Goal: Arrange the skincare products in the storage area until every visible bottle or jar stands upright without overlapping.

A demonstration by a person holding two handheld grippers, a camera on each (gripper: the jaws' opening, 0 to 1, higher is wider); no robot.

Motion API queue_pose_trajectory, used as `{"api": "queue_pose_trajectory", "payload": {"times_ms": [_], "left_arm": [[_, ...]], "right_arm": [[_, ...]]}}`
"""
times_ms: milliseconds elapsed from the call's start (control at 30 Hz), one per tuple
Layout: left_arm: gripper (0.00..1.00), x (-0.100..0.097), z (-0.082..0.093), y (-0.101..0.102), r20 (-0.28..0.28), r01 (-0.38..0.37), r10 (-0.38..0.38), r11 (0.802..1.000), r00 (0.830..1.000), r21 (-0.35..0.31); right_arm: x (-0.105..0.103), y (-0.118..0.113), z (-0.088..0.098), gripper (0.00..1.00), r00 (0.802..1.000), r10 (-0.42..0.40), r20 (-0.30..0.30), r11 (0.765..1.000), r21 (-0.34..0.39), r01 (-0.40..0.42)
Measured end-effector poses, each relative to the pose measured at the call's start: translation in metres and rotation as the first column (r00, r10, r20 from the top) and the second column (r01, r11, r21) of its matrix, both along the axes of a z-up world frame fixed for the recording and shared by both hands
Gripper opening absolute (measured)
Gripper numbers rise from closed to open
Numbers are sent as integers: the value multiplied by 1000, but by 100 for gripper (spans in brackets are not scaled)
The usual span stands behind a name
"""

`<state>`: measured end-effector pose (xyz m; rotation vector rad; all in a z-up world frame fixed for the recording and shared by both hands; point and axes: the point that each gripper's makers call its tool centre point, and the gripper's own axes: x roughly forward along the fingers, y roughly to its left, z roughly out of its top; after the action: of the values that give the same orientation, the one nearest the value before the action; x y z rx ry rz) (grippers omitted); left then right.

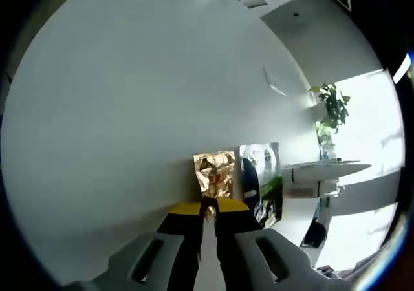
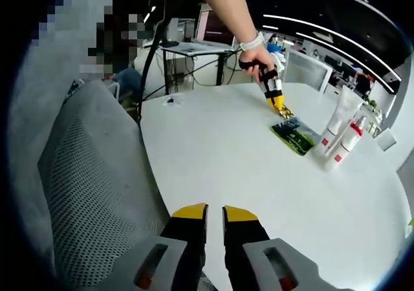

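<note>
My left gripper (image 1: 208, 207) is shut on the near edge of a gold foil sachet (image 1: 215, 173) that lies on the white table (image 1: 116, 142). A green and white sachet (image 1: 262, 181) lies right beside it, touching or nearly so. In the right gripper view the left gripper (image 2: 277, 103), held by a person's hand, sits at the far side of the table on the gold sachet (image 2: 285, 114), with the green sachet (image 2: 295, 136) just nearer. Two white tubes with red labels (image 2: 337, 134) stand upright to its right. My right gripper (image 2: 214, 215) is shut with nothing in it, low over the table's near edge.
A grey mesh chair back (image 2: 90, 174) stands at the left of the table (image 2: 213, 155). Desks, cables and monitors (image 2: 194, 45) fill the room behind. A potted plant (image 1: 333, 107) and a white ledge (image 1: 323, 171) lie beyond the table.
</note>
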<state>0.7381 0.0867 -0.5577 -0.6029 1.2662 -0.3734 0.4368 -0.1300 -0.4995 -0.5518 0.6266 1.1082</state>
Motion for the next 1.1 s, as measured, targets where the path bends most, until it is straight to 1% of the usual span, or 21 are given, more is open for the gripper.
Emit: {"api": "queue_pose_trajectory", "payload": {"times_ms": [200, 300, 400, 500, 667, 733, 867, 967, 1100], "left_arm": [[5, 2, -2, 3, -31, 26, -25, 1000, 999, 4], [5, 2, -2, 8, -43, 50, -49, 998, 998, 32], [5, 1, -1, 9, -48, 53, -51, 997, 998, 51], [6, 1, -1, 8, -55, 53, -50, 997, 997, 56], [7, -1, -1, 5, -64, 84, -79, 993, 995, 81], [5, -2, -2, 7, -71, 98, -90, 990, 993, 105], [7, -1, -1, 9, -65, 107, -100, 987, 993, 120], [12, -2, 1, 11, -53, 117, -110, 984, 992, 133], [18, -9, 5, 18, -24, 147, -145, 972, 989, 184]], "right_arm": [[0, 0, 0, 1, 1000, 1, -6, 1000, 4, 0], [-1, 1, 0, 1, 1000, 0, -10, 1000, 6, 0], [-1, 1, 1, 1, 1000, -1, -15, 1000, 14, 1], [-1, 2, 1, 1, 1000, -2, -17, 1000, 16, 2], [-2, 2, 2, 1, 1000, -4, -23, 1000, 26, 5], [-3, 3, 3, 1, 1000, -6, -28, 999, 35, 7], [-3, 3, 4, 1, 1000, -5, -28, 999, 38, 6], [-3, 4, 4, 1, 999, -7, -31, 999, 41, 8], [-3, 4, 6, 0, 1000, -4, -27, 999, 48, 6]]}}
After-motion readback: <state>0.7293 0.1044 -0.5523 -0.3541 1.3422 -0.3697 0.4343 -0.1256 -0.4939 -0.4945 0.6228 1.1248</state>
